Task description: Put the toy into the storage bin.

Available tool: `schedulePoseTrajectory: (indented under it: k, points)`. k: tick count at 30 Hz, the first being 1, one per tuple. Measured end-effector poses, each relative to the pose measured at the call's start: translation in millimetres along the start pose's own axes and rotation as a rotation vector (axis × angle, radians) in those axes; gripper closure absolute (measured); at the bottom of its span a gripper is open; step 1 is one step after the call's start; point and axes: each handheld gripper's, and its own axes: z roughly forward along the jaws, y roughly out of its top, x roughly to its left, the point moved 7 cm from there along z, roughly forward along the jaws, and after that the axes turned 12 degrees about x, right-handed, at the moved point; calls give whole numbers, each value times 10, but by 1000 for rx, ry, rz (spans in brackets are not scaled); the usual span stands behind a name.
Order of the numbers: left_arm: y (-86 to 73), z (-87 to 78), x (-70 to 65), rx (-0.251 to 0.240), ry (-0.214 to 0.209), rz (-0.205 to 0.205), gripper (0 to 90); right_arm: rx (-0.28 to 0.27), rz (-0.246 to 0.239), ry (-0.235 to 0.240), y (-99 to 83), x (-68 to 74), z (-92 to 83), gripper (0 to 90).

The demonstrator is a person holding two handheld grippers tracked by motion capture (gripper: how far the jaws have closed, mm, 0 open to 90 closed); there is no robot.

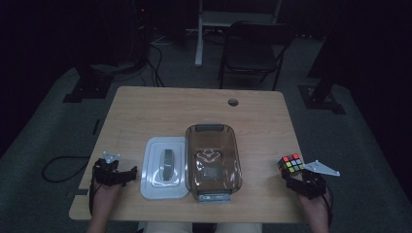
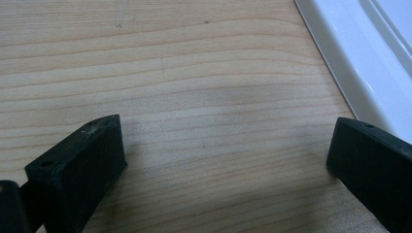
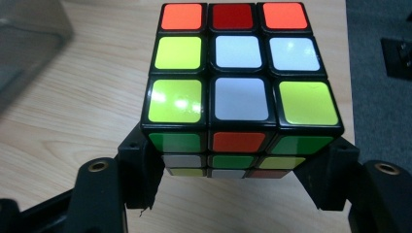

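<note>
Because the puzzle cube is rigid, light and smooth-faced, a squeeze across two opposite flat sides suits it best, and the right claw holds it that way, lifted near the surface's right edge. Left of it stand the brown box and white lid. Beyond them, the left claw gapes wide, empty.

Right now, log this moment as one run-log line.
right hand-held gripper: shut on puzzle cube, off table | left hand-held gripper: open, empty, beside lid | brown container: uncovered
</note>
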Motion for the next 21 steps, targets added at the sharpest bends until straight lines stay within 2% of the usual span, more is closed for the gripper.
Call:
schedulePoseTrajectory:
  k: [1,3,5,9,15,21]
  points:
    - [0,0,-1,0,0,0,11,-1,-5,8,18,14,-17,340]
    - [-1,-1,-2,0,0,0,11,-21,-7,63,70,48,-61,340]
    - [-1,-1,-2,0,-1,0,11,-22,-23,86,112,73,-96,340]
    - [-1,-1,-3,1,-1,1,11,-34,-70,83,205,133,-197,340]
    - [-1,-1,-4,1,-1,2,11,-68,-154,107,393,278,-405,340]
    - [-1,-1,-4,1,-2,2,11,-106,-245,146,600,505,-605,340]
